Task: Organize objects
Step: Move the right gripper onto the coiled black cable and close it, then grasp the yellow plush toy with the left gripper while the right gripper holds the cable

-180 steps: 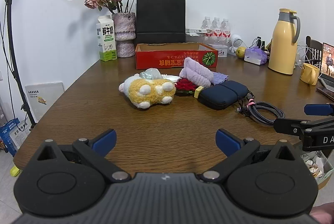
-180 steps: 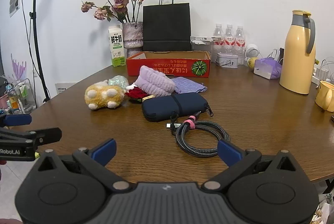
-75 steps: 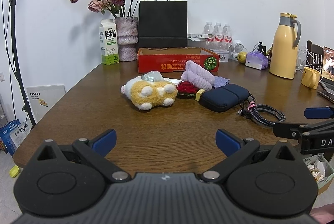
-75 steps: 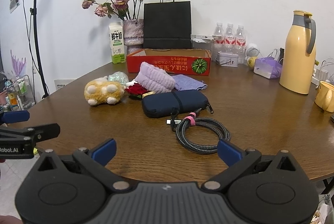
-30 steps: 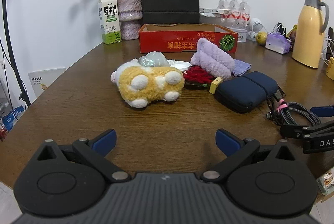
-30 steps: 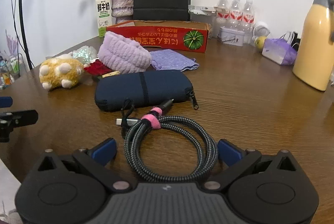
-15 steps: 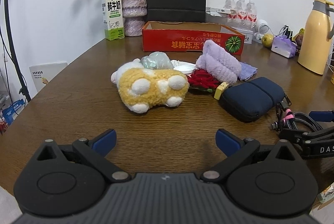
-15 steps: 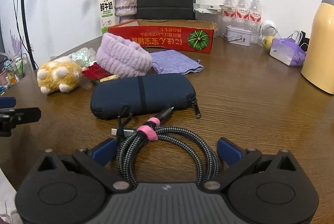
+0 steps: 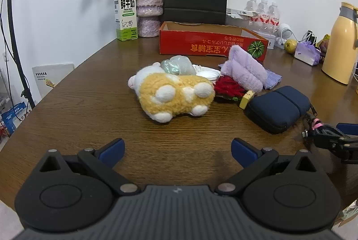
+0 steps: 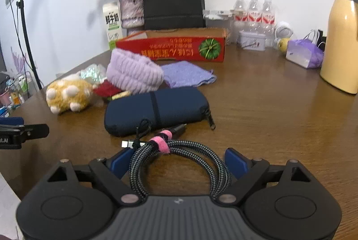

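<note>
We note the right hand-held gripper (image 10: 177, 161) has just been closing its jaws around the coiled braided cable (image 10: 179, 164) near the bench's (image 9: 89, 105) front edge — the left pad looks to touch the coil, the right pad stands just clear, so no firm grip yet. The left hand-held gripper (image 9: 176, 149) hovers wide open over bare wood, nothing between its pads. Mid-bench: yellow plush toy (image 9: 176, 96), red item (image 9: 228, 88), lilac fluffy roll (image 9: 243, 70), navy zip pouch (image 9: 277, 108) just behind the cable. Red cardboard box (image 9: 212, 46) lies toward the back edge — open top
</note>
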The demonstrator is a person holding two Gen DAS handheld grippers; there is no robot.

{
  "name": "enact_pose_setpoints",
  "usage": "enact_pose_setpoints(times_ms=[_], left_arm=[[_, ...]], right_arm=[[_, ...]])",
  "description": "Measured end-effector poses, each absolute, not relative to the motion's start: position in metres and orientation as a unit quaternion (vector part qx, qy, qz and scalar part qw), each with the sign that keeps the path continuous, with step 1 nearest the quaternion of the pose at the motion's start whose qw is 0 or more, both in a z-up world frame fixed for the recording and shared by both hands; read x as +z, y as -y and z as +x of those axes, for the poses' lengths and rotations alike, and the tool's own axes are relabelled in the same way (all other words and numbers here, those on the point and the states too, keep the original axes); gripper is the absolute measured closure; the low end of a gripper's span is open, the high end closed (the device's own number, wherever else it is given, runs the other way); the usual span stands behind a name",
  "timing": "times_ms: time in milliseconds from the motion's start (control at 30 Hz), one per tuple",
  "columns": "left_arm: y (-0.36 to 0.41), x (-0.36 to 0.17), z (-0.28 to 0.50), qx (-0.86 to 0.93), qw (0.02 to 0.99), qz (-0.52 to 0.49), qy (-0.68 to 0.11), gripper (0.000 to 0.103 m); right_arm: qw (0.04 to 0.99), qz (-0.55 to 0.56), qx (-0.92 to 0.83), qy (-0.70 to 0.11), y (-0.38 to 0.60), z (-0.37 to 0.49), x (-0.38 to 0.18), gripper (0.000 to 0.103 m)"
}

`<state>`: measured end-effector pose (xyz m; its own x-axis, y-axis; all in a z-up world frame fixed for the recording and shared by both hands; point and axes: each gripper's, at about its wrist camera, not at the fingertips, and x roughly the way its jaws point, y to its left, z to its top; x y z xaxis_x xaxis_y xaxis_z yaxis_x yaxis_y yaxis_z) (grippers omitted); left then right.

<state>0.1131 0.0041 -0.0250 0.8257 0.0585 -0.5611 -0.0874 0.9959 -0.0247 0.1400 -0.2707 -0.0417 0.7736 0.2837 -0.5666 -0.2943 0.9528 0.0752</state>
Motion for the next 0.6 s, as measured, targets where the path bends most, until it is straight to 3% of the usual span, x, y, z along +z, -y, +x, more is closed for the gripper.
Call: enact_pose_setpoints(times_ms=[600], left_arm=[[-0.023, -0.006, 0.154, 0.042, 0.96, -0.029, -0.276, 0.0]], right_arm=[[0.959, -0.007, 0.136, -0.247, 0.263, 0.164, -0.011, 0.014]])
